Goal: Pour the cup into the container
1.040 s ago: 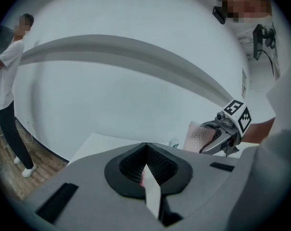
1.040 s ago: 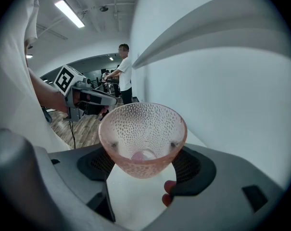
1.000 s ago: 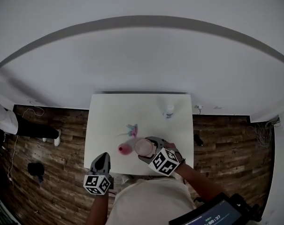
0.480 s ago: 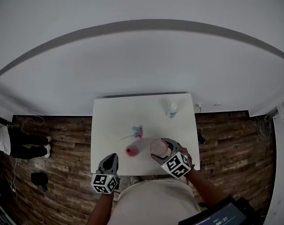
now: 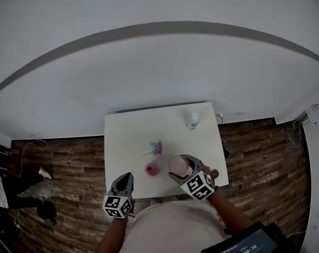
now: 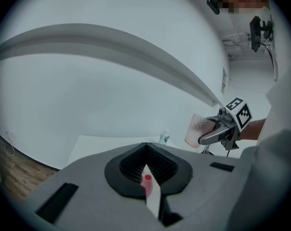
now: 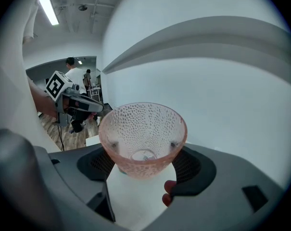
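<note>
A person stood at a white worktop (image 5: 127,136). The right gripper (image 5: 181,168) had its jaws clamped on a dimpled pink cup (image 7: 143,129), held close to upright above the worktop's near edge, toward its right corner. The small red container (image 5: 152,169) stood just to the left of the cup, nearer this gripper. The left gripper (image 5: 124,177) hung over the near edge, jaws almost together, holding nothing. Pouring would likely mean tipping the cup leftward.
</note>
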`<state>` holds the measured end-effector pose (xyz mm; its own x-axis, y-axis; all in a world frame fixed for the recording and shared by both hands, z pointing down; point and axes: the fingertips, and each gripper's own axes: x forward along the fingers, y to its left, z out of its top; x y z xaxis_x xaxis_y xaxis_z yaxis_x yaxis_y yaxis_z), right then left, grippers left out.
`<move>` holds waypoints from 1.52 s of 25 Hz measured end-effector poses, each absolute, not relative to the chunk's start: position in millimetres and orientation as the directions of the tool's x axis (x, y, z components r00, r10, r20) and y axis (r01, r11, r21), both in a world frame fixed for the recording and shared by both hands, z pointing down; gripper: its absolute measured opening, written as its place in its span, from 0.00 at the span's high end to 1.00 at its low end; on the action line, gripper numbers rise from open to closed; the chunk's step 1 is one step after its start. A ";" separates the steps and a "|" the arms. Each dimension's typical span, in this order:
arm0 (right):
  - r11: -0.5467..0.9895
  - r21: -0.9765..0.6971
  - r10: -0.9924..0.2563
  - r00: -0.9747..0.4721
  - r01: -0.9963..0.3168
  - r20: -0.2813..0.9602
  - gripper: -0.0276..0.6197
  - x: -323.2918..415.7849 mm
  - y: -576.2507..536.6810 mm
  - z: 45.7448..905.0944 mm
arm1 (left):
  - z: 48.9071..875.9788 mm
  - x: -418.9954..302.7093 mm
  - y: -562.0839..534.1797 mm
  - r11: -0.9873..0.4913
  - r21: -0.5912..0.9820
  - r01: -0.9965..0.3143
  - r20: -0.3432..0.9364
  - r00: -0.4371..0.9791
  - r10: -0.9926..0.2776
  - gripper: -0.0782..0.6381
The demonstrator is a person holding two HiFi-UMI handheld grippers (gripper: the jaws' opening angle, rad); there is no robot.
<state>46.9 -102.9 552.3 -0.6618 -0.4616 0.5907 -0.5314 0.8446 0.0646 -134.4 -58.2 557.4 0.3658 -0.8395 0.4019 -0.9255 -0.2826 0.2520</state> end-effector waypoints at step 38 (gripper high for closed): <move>0.909 -0.032 -0.344 -0.790 -0.416 0.507 0.40 49.2 -91.9 546.5 | 558.5 -85.6 -58.8 -0.275 0.232 -0.933 0.450 0.354 -0.820 0.88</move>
<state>49.2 -91.9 546.5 -0.7904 -0.3442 0.5068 -0.4161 0.9088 -0.0316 -85.6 -58.8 558.5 0.3536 -0.8198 0.4504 -0.9331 -0.2751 0.2317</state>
